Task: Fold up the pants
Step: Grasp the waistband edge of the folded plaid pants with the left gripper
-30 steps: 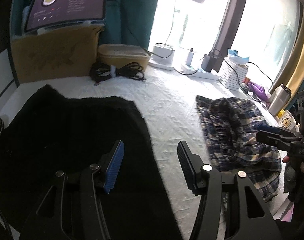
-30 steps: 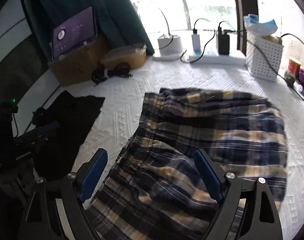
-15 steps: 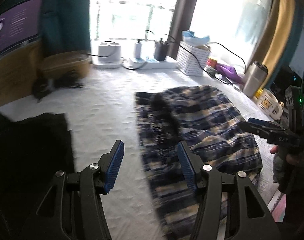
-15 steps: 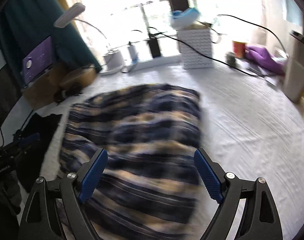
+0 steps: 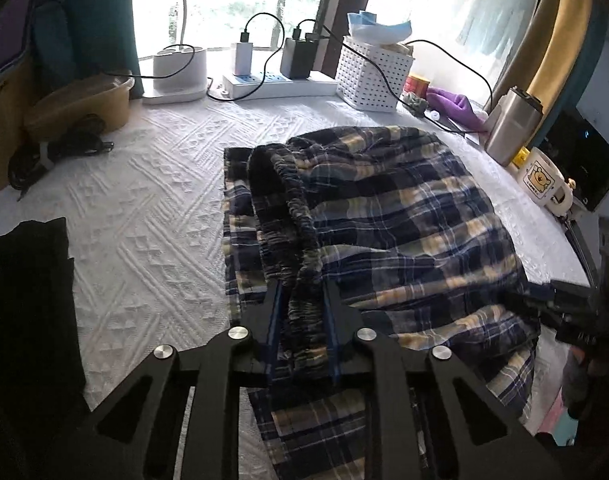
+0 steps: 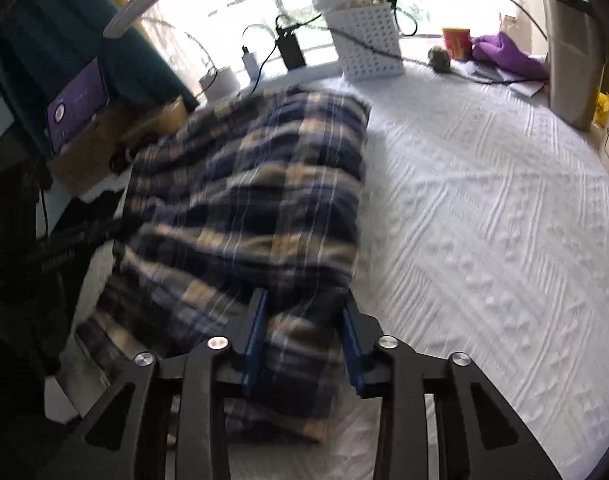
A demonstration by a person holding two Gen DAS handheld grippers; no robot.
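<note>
Blue, tan and white plaid pants (image 5: 404, 208) lie crumpled on a white textured cover (image 5: 144, 200). My left gripper (image 5: 301, 288) is at their near left side. Its jaws are closing, and the gathered elastic waistband (image 5: 300, 232) fills the gap between the blue pads. In the right wrist view the pants (image 6: 256, 184) are blurred. My right gripper (image 6: 304, 298) is closing on a bunched fold at their near right edge, and cloth bulges between its pads. The other gripper (image 5: 564, 300) shows at the right edge of the left wrist view.
A black garment (image 5: 24, 300) lies at the left. Along the window stand a tan tub (image 5: 80, 100), a cable bundle (image 5: 52, 152), a power strip (image 5: 272, 84), a white perforated basket (image 5: 374, 76), a steel tumbler (image 5: 508, 128) and a bear mug (image 5: 542, 180).
Both grippers swung from the black garment side across to the plaid pants and dropped lower. Their jaws went from wide apart to pinched on the cloth.
</note>
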